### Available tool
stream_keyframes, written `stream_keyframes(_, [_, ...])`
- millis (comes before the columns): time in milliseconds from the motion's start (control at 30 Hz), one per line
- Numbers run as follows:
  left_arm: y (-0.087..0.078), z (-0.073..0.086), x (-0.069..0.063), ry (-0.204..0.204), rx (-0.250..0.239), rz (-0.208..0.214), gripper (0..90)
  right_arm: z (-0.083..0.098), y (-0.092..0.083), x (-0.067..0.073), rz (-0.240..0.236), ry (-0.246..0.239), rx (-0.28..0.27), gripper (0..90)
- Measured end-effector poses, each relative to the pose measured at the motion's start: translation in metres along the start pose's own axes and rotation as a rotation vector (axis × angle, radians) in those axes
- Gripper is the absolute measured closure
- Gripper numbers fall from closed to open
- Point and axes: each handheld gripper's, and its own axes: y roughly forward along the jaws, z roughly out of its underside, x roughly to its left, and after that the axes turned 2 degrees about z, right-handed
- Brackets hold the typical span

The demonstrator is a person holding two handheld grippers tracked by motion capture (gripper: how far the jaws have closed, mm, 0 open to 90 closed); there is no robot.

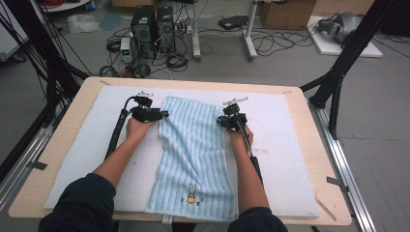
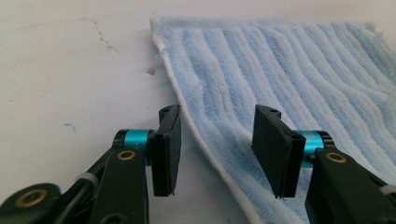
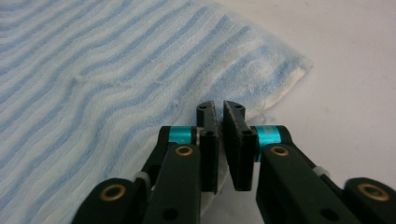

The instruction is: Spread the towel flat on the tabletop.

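Observation:
A light blue striped towel [image 1: 193,145] lies lengthwise on a white mat [image 1: 290,145], with a small rabbit picture [image 1: 192,193] near its front end. My left gripper [image 1: 164,114] is at the towel's far left edge. In the left gripper view it [image 2: 217,135] stands open, one jaw over the mat and the other over the towel [image 2: 289,70], with the white hem between them untouched. My right gripper [image 1: 221,121] is at the towel's far right edge. Its jaws [image 3: 219,109] are pressed together on the hem of the towel [image 3: 116,70] just below the corner.
The mat covers most of a wooden table [image 1: 321,164]. Bare mat lies to the left and right of the towel. Beyond the table's far edge the floor holds computer towers [image 1: 152,26], cables and a cardboard box [image 1: 287,13]. Black stand legs [image 1: 338,72] rise at the right.

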Motion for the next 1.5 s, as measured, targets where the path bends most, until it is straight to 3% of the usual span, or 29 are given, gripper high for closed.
stream_keyframes(33, [-0.001,0.000,-0.001,-0.004,0.010,0.003,51.9,-0.007,0.003,-0.003,0.047,-0.036,0.022,86.0])
stream_keyframes(100, [-0.002,0.000,-0.004,-0.001,0.025,0.008,50.8,-0.014,0.005,-0.009,0.119,-0.037,0.018,86.8])
stream_keyframes(167, [-0.004,0.001,-0.010,0.019,0.028,0.013,50.4,-0.017,0.006,-0.017,0.181,-0.003,-0.012,86.7])
stream_keyframes(233, [-0.004,0.002,-0.012,0.022,0.025,0.013,50.3,-0.019,0.010,-0.024,0.203,0.026,-0.018,83.3])
stream_keyframes(367, [-0.002,0.003,-0.015,0.024,0.022,0.010,50.5,-0.019,0.008,-0.026,0.182,0.051,-0.040,74.1])
stream_keyframes(400, [-0.001,0.004,-0.015,0.025,0.023,0.012,51.5,-0.018,0.003,-0.025,0.141,0.055,-0.061,68.6])
stream_keyframes(467, [0.004,0.007,-0.018,0.040,0.040,0.022,59.2,-0.018,0.000,-0.024,0.128,0.046,-0.076,64.6])
stream_keyframes(500, [0.006,0.007,-0.021,0.086,0.036,-0.001,59.2,-0.017,-0.004,-0.024,0.115,0.048,-0.075,62.1])
stream_keyframes(533, [0.006,0.008,-0.024,0.132,0.039,-0.017,68.1,-0.016,-0.007,-0.024,0.110,0.046,-0.077,61.9])
stream_keyframes(567, [0.008,0.008,-0.025,0.127,0.037,0.010,80.2,-0.014,-0.011,-0.024,0.100,0.046,-0.081,61.9])
stream_keyframes(667, [0.011,0.007,-0.025,0.115,0.014,-0.013,86.5,-0.007,-0.023,-0.026,0.062,0.044,-0.099,62.3])
stream_keyframes(800, [0.013,0.002,-0.012,0.053,-0.014,-0.109,86.2,0.002,-0.030,-0.027,0.040,0.050,-0.097,62.1])
stream_keyframes(833, [0.013,0.002,-0.006,-0.019,-0.031,-0.111,84.6,0.005,-0.031,-0.026,0.030,0.055,-0.098,61.8])
stream_keyframes(900, [0.012,0.002,-0.004,-0.029,-0.034,-0.107,79.4,0.007,-0.031,-0.025,0.020,0.060,-0.097,61.6])
stream_keyframes(933, [0.010,0.002,-0.002,-0.038,-0.038,-0.086,62.4,0.011,-0.029,-0.022,-0.039,0.061,-0.094,61.4])
stream_keyframes(967, [0.010,0.002,-0.002,-0.038,-0.038,-0.086,59.6,0.012,-0.027,-0.020,-0.049,0.074,-0.075,61.3])
stream_keyframes(1033, [0.008,0.002,0.000,-0.056,-0.031,-0.050,54.0,0.014,-0.025,-0.016,-0.030,0.062,-0.060,61.5])
stream_keyframes(1133, [0.005,0.002,-0.001,-0.033,-0.003,-0.017,53.8,0.016,-0.024,-0.012,-0.031,0.064,-0.055,62.3])
stream_keyframes(1200, [0.004,0.003,-0.003,-0.026,0.010,0.005,54.5,0.017,-0.022,-0.009,-0.036,0.059,-0.029,67.0])
stream_keyframes(1267, [0.005,0.005,-0.007,-0.003,0.010,0.011,56.7,0.019,-0.020,-0.004,-0.025,0.021,0.001,74.0])
stream_keyframes(1333, [0.006,0.006,-0.010,0.041,0.012,0.005,68.8,0.020,-0.020,-0.004,-0.009,0.001,-0.009,86.1])
stream_keyframes(1400, [0.007,0.007,-0.013,0.068,0.019,0.006,85.9,0.019,-0.017,-0.008,0.009,0.019,-0.020,87.8])
stream_keyframes(1467, [0.009,0.006,-0.015,0.077,0.000,-0.021,86.3,0.018,-0.016,-0.009,0.026,0.018,-0.024,87.9])
stream_keyframes(1500, [0.011,0.005,-0.016,0.070,-0.012,-0.047,86.4,0.016,-0.013,-0.013,0.066,0.027,-0.036,88.0])
